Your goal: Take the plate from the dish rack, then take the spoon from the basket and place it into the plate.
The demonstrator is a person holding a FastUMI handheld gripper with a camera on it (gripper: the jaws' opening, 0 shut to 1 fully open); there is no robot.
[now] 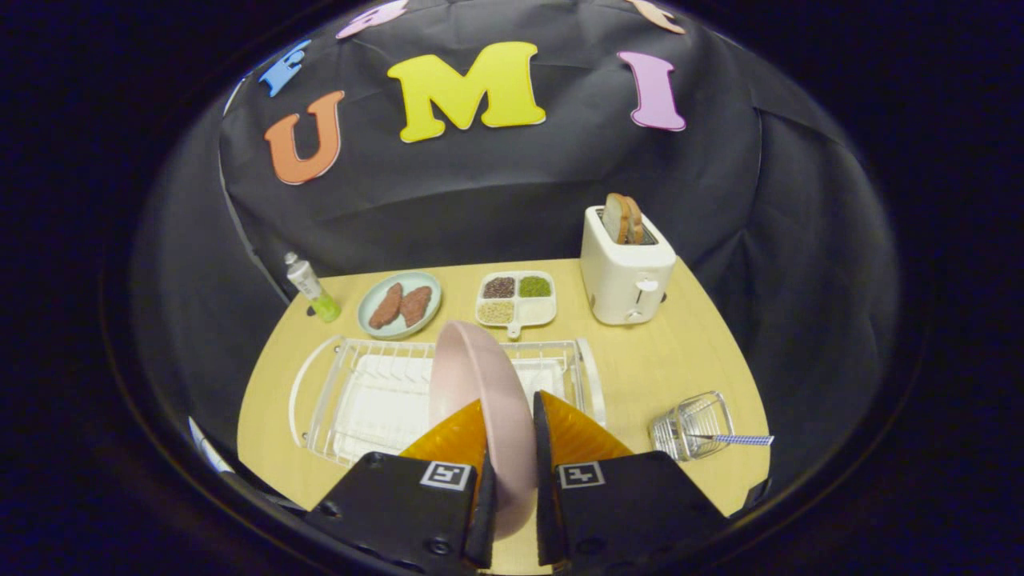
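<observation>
— Gripping anything, those tongs (512, 436)?

— Yes. Both fingers are pressed on the pink plate (480, 400), one on each face, and the plate stands on edge between them, rising above the fingertips.

— And where is it in relation to the dish rack (352, 392)?

— Right over the white wire rack, which sits on the wooden table (680, 352) just ahead of the fingers. Whether the plate's lower rim touches the rack I cannot tell; the fingers hide it.

— The spoon?

— The spoon (732, 439) lies in the small wire basket (692, 424), off to the right of the rack, its patterned handle sticking out past the basket's rim towards the table's edge.

— What's beyond the rack?

— A pale green dish (400, 305) with two brown pieces on it, a white four-part tray (516, 299) of grains beside that, and a white toaster (626, 268) with bread slices standing in its slot. Left of the green dish stands a small bottle (312, 286), tilted.
</observation>
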